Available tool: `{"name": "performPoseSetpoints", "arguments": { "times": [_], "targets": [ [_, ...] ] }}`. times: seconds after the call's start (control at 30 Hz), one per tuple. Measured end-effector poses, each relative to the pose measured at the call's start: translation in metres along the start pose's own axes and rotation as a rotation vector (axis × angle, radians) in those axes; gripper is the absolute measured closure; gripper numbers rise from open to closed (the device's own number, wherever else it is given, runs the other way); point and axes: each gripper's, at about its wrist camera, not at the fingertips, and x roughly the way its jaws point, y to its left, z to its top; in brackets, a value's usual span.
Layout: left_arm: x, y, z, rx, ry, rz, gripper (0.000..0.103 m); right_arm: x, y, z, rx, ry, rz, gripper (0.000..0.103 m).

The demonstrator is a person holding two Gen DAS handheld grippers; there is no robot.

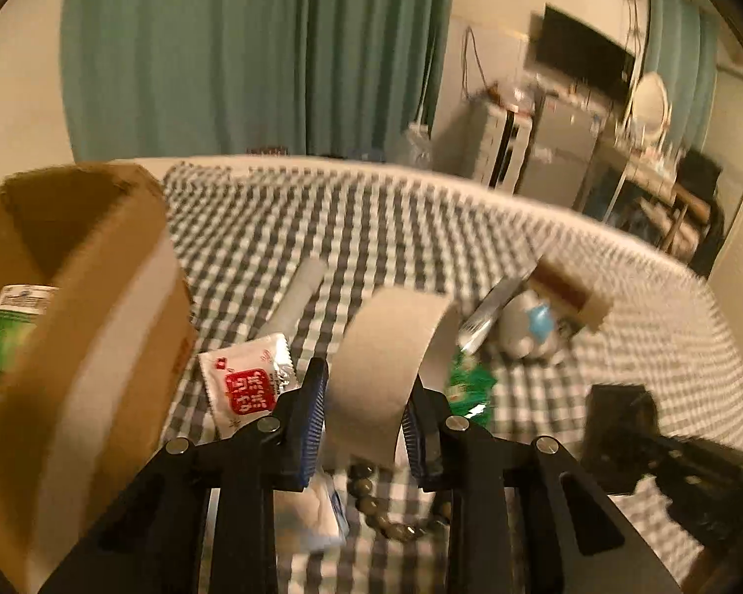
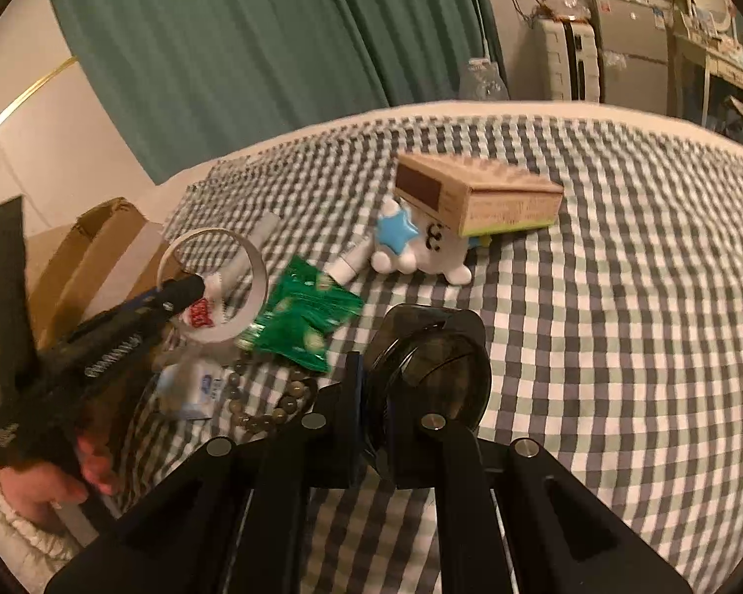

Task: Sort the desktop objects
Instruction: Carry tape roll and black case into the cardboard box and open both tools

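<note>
The tape roll is clamped between the pads of the left gripper and held above the checked cloth; in the right wrist view the same ring hangs clear of the clutter, one finger of the left gripper passing through its hole. The right gripper is closed on a dark round-cornered case, which stands on edge between its jaws above the cloth.

Beneath and around the roll lie the remaining items: a white sachet with a red label just left of it; a bead bracelet below it, touching a small white packet; green packets just right of it; a white tube beyond.

Further right, a white toy figure with a blue star rests under the end of a tan carton, which is tilted upon it. A brown cardboard box stands open at the left edge of the cloth; a green-and-white package lies inside.

A person's hand with a knitted cuff grips the left tool's handle.
</note>
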Motion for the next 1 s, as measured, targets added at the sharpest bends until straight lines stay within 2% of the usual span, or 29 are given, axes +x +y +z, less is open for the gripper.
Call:
{"name": "performPoseSetpoints", "arguments": {
  "times": [0.1,0.13,0.17,0.33,0.5,0.63,0.77,0.9,1.0],
  "targets": [
    [-0.032,0.001,0.000,-0.018,-0.034,-0.027,0.079,-0.022,0.017,-0.002,-0.013,-0.035,0.016,0.096],
    [-0.039,0.001,-0.001,-0.015,-0.031,-0.034,0.086,-0.031,0.026,-0.003,-0.019,-0.051,0.024,0.096],
    [-0.046,0.003,-0.002,-0.012,-0.030,-0.037,0.088,-0.037,0.031,-0.005,-0.023,-0.057,0.032,0.096],
    [-0.085,0.010,-0.008,-0.013,-0.057,-0.064,0.090,-0.069,0.062,-0.020,-0.067,-0.078,0.053,0.096],
    [-0.133,0.041,-0.002,-0.061,-0.131,-0.046,0.090,-0.087,0.105,-0.017,-0.127,-0.094,0.098,0.096],
    [-0.167,0.078,0.005,-0.077,-0.168,0.034,0.090,-0.085,0.164,-0.007,-0.201,-0.095,0.191,0.096],
    [-0.181,0.117,-0.002,-0.049,-0.153,0.181,0.090,-0.066,0.224,0.001,-0.248,-0.058,0.294,0.096],
    [-0.179,0.155,-0.014,-0.094,-0.113,0.246,0.090,-0.037,0.272,0.007,-0.294,-0.016,0.318,0.096],
    [-0.173,0.173,-0.019,-0.131,-0.087,0.266,0.090,-0.022,0.290,0.012,-0.297,0.002,0.313,0.095]
  ]
}}
